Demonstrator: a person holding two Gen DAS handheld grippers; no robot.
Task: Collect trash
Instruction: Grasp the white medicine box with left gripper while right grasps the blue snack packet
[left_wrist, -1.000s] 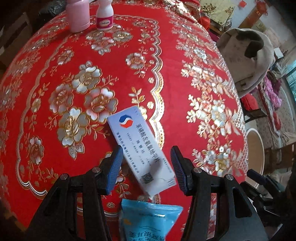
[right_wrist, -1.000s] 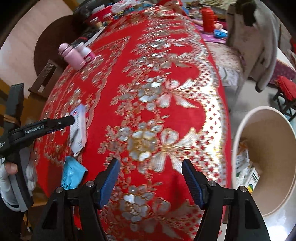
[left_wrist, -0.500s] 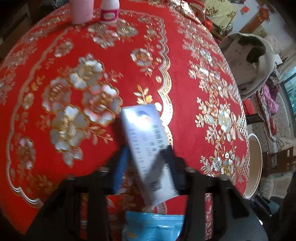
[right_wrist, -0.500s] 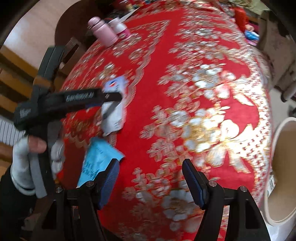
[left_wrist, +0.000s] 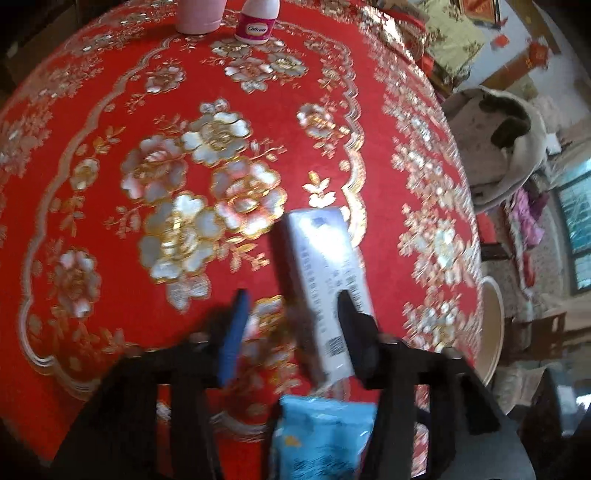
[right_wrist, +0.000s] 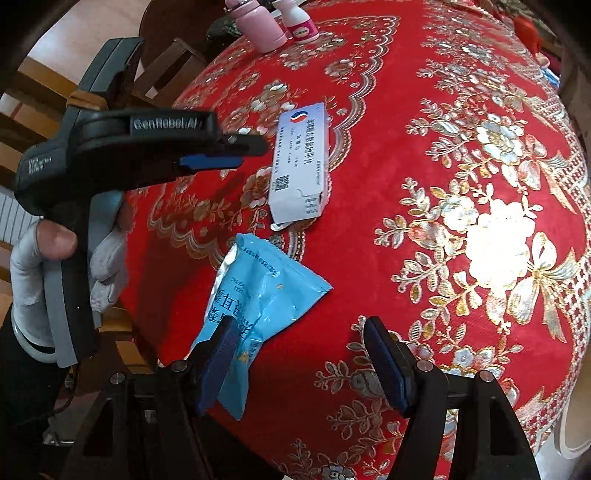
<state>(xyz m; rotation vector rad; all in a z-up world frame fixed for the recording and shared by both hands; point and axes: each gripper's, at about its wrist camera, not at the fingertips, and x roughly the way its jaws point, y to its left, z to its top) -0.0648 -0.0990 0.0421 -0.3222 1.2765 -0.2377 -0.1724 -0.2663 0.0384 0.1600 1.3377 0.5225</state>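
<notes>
The right gripper (right_wrist: 299, 363) has its jaws released over the blue wrapper (right_wrist: 258, 295) at the red bench (right_wrist: 424, 184) edge. Beyond, the left gripper (left_wrist: 291, 325) jaws are opening around the white box (left_wrist: 325, 288), which lies flat. Farther stand two pink bottles (right_wrist: 277, 26).

One box (right_wrist: 300, 162), one blue packet (right_wrist: 258, 291), two bottles (right_wrist: 260, 24).

A grey-gloved hand (right_wrist: 66, 266) holds the black left tool (left_wrist: 291, 325), its blue-padded jaws opening, while the black right tool (right_wrist: 299, 362) gapes, angled downward.
</notes>
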